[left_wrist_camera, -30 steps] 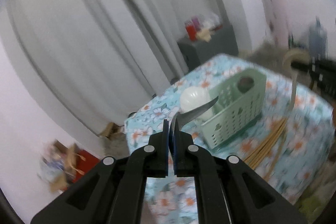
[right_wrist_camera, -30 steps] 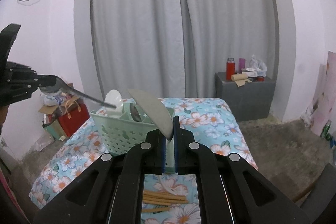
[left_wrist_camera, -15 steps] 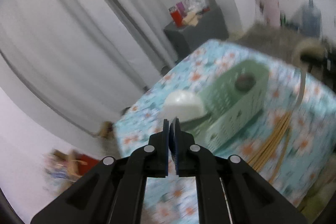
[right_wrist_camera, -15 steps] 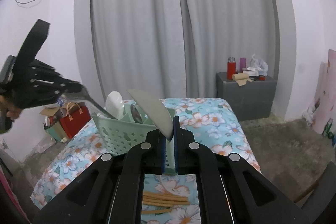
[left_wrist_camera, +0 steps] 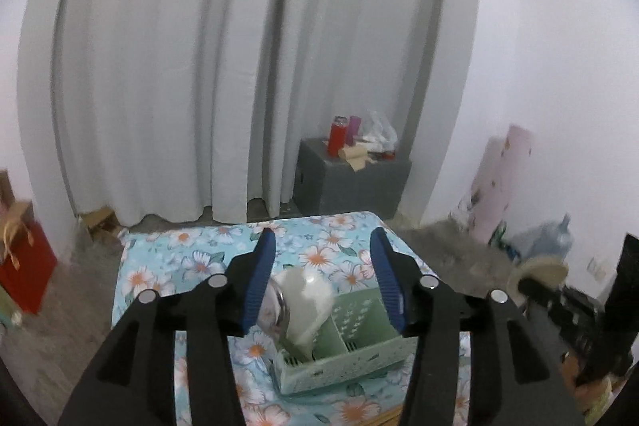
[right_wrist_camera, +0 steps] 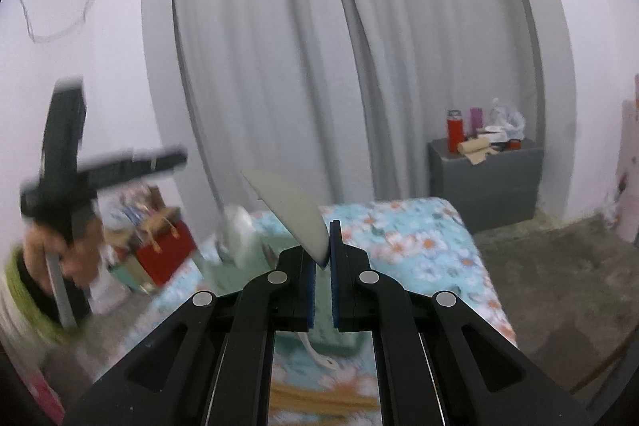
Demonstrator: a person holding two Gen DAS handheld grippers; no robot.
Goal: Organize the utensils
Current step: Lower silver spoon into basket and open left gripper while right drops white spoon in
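Note:
A pale green utensil basket (left_wrist_camera: 351, 350) stands on the floral table. A white spoon (left_wrist_camera: 305, 296) and a metal spoon (left_wrist_camera: 275, 310) stand in its left compartment. My left gripper (left_wrist_camera: 321, 280) is open and empty just above the basket. My right gripper (right_wrist_camera: 321, 258) is shut on a grey-white flat utensil (right_wrist_camera: 291, 210), held up to the right of the blurred basket (right_wrist_camera: 223, 270). The right gripper also shows at the right edge of the left wrist view (left_wrist_camera: 539, 274). The left gripper shows blurred at the left of the right wrist view (right_wrist_camera: 175, 156).
Wooden chopsticks (right_wrist_camera: 323, 400) lie on the floral tablecloth (left_wrist_camera: 187, 258) near the front. A grey cabinet (left_wrist_camera: 351, 182) with a red flask stands by the curtains. A red bag (left_wrist_camera: 24, 274) sits on the floor at the left.
My left gripper has opened and let go of the metal spoon, which now stands in the basket. The right gripper still holds its utensil and has shifted slightly.

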